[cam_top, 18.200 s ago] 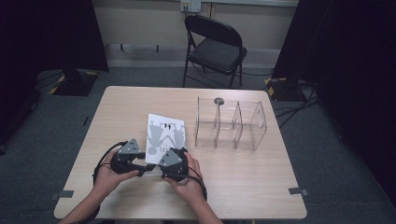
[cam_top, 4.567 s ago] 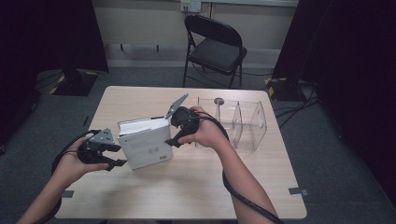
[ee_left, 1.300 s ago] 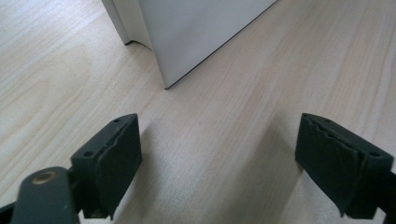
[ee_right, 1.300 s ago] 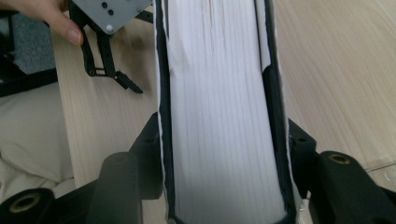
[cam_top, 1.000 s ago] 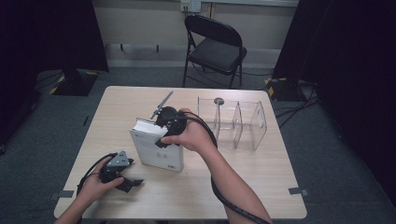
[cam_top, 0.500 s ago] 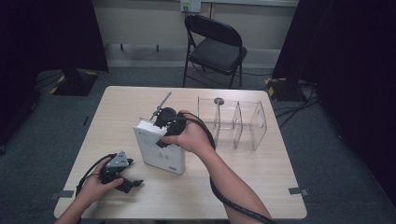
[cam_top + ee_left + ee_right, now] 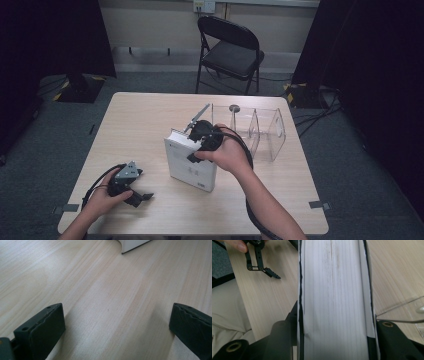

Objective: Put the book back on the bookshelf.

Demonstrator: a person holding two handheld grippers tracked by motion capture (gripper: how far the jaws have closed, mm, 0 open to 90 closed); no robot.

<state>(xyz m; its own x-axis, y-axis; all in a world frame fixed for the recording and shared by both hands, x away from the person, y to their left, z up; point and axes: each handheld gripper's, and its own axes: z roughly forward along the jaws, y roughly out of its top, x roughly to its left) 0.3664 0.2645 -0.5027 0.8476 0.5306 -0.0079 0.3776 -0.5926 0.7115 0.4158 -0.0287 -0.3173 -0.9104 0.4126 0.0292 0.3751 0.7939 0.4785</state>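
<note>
A thick white book (image 7: 190, 162) stands upright on its edge in the middle of the wooden table (image 7: 140, 120). My right gripper (image 7: 196, 141) comes down on its top edge and is shut on it. In the right gripper view the page block (image 7: 334, 290) runs up between the two black jaws of my right gripper (image 7: 334, 340), which have just been opening a little with the book still pressed between them. My left gripper (image 7: 140, 194) rests low on the table at the front left. Its jaws have just been opening and stand wide over bare wood in my left gripper (image 7: 117, 322) view.
A clear plastic divider rack (image 7: 255, 130) stands just right of the book, its edge showing as clear plastic (image 7: 409, 307). A black folding chair (image 7: 230, 50) is beyond the table. The book's corner (image 7: 133, 245) lies far ahead of the left jaws.
The right hand has carried the upright book to the right, closer to the clear rack. The left hand has stayed where it was.
</note>
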